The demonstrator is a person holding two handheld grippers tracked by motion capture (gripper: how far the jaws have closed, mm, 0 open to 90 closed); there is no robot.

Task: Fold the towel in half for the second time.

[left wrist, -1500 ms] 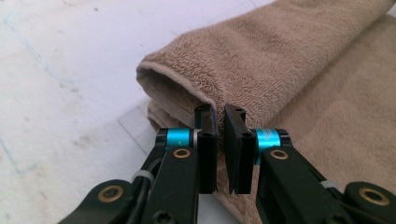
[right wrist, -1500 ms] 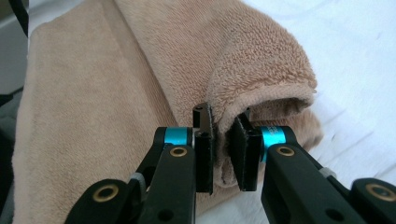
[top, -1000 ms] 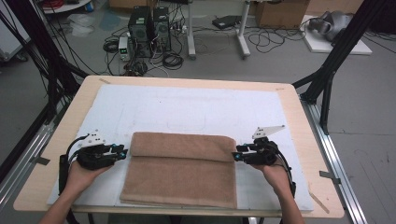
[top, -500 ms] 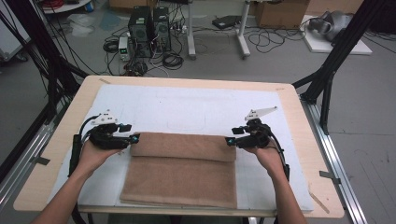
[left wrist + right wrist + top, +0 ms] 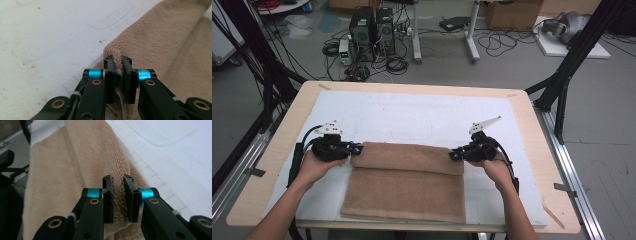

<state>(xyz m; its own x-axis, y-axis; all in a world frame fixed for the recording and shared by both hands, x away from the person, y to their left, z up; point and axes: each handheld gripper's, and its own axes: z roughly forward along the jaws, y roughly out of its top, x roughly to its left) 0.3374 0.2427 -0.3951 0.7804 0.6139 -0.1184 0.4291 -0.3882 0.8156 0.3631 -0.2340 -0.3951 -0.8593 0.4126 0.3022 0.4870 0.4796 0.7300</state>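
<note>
A grey floor [image 5: 512, 65] lies beyond the wooden table [image 5: 532, 125], strewn with black cables [image 5: 397, 62]. 2 computer towers [image 5: 373, 25] stand near white desk legs [image 5: 444, 35]. Black frame struts [image 5: 579, 50] rise at both sides.

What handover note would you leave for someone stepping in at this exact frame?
Left gripper: shut on the brown towel, at its far-left corner.
Right gripper: shut on the far-right corner.
Towel lies on the white mat, near the table's front edge; its far part is doubled over into a band across the width.
Done: both corners pinched.
Left, probably: finish the fold, lay it flat, release.
</note>
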